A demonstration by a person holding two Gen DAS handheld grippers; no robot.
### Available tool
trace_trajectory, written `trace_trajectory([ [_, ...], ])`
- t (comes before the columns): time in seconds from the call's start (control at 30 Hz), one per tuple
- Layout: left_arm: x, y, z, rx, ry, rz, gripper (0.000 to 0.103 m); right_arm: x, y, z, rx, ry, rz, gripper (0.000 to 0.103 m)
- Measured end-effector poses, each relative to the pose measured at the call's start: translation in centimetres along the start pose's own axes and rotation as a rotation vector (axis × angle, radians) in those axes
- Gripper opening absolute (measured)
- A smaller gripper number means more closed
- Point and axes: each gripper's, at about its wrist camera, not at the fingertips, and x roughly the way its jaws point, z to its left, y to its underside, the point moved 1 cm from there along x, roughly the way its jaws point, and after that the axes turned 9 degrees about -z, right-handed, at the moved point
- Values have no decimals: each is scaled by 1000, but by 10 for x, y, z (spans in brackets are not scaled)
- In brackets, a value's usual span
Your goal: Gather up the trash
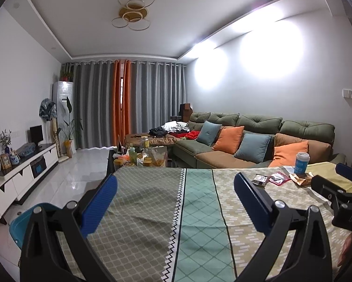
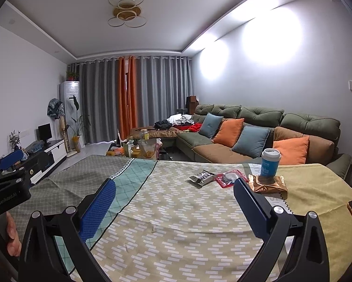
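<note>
My right gripper (image 2: 173, 202) and left gripper (image 1: 176, 195) both hang with jaws apart, holding nothing. 3 wrappers lie ahead beside the cup (image 2: 270, 162); I should approach the gold wrapper (image 2: 268, 184) low, pinching its edge.

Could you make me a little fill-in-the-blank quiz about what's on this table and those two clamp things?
1. The blue cup has a lid coloured ____.
2. Just in front of that cup lies a crinkled wrapper coloured ____.
3. The right gripper and the left gripper both have their jaws ____, with nothing between them.
4. The red packet lies between the gold wrapper and a ____ packet.

Missing words: white; gold; open; dark
</note>
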Motion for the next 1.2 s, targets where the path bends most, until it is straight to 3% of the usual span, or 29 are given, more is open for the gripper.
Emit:
trace_trajectory([
  [1.2, -2, 2, 1, 8, -20, -4, 100, -1, -3, -3, 10, 9, 13, 100],
])
